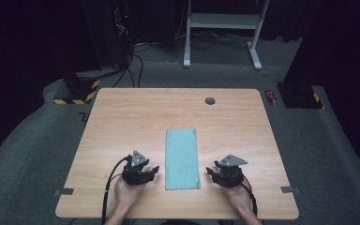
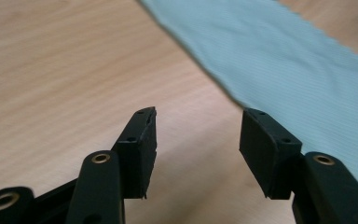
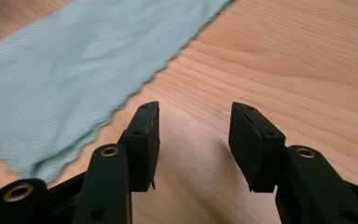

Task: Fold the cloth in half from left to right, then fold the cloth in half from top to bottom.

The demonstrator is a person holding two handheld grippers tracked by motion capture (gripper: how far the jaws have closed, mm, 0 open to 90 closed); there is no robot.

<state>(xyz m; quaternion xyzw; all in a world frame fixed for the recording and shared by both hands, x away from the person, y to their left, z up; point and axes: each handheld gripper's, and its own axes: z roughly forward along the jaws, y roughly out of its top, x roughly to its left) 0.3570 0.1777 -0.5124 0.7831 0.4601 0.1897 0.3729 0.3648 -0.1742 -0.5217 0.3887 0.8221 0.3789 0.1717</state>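
Jaws of my left gripper (image 1: 153,170) sit in the lower left of centre in the high view, spread apart with only bare wood between them. Just right of them, in the lower middle, the pale green rectangular folded cloth (image 1: 182,159) lies flat on the light wooden bench (image 1: 122,117). Right of the cloth, my right gripper (image 1: 211,172) also gapes, grasping nothing.

Wooden table (image 1: 122,117) under my grippers, grey grommet cap (image 1: 210,101) at its far edge. Beyond it, white desk frame (image 1: 225,21). Red can (image 1: 271,97) on carpet far right; yellow-black striped base (image 1: 77,91) far left.
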